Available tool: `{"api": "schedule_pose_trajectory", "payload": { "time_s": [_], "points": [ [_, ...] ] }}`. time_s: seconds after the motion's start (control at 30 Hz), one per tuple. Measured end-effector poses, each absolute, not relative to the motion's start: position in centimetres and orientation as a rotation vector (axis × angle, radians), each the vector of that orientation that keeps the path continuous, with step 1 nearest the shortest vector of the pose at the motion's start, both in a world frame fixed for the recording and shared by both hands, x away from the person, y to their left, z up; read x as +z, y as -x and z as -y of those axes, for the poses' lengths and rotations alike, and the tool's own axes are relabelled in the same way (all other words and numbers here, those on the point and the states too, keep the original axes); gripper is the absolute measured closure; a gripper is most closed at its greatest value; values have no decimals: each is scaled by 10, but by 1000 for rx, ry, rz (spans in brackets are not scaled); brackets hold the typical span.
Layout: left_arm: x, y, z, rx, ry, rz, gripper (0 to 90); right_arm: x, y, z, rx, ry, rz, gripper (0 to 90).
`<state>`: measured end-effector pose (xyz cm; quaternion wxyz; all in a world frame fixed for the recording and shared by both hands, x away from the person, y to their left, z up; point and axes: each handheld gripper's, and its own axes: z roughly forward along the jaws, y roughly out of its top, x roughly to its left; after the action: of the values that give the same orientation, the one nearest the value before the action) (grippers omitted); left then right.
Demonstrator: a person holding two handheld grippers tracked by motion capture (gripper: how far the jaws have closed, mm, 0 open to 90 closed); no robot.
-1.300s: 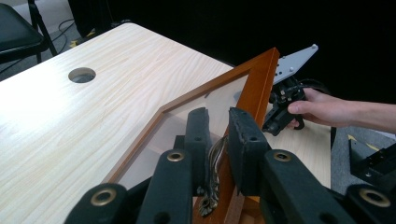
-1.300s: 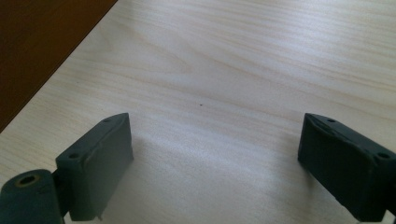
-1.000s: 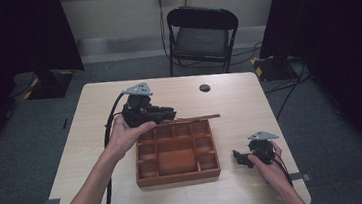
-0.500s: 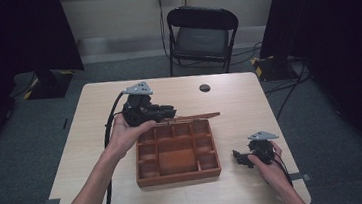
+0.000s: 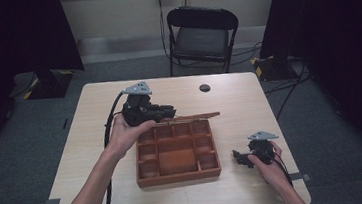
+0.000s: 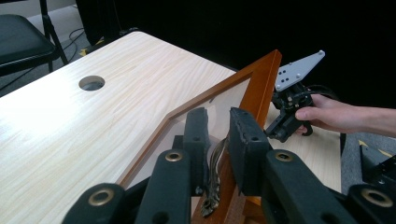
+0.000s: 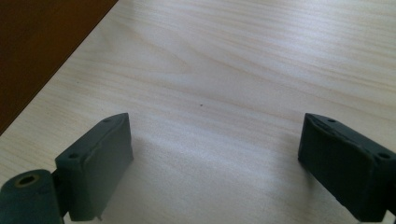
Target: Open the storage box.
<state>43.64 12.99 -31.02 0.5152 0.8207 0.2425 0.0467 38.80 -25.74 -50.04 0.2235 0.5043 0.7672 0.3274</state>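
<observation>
At the back edge of the wooden box [image 5: 176, 152], my left claw [image 6: 217, 140] is clenched on the frame of the glass lid [image 6: 261, 77], which stands swung open behind the compartments. I judge the lid should follow its hinge arc slowly, grip kept firm. My right claw [image 7: 215, 163] rests released on the bench [image 5: 98, 155], right of the box. Against the earlier frames, nothing has visibly shifted.
</observation>
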Motion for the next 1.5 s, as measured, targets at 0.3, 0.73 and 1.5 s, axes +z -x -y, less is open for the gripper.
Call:
{"api": "schedule_pose_trajectory", "payload": {
  "time_s": [0.3, 0.73, 1.5],
  "points": [
    [-310, -437, -129, 114, -1971, -589, 780, -500, -388, 257, 904, -1393, -2118, 91],
    [-310, -437, -129, 108, -1969, -589, 782, -500, -388, 257, 904, -1392, -2118, 91],
    [-310, -437, -129, 110, -1972, -584, 789, -500, -388, 257, 903, -1394, -2116, 91]
  ]
}}
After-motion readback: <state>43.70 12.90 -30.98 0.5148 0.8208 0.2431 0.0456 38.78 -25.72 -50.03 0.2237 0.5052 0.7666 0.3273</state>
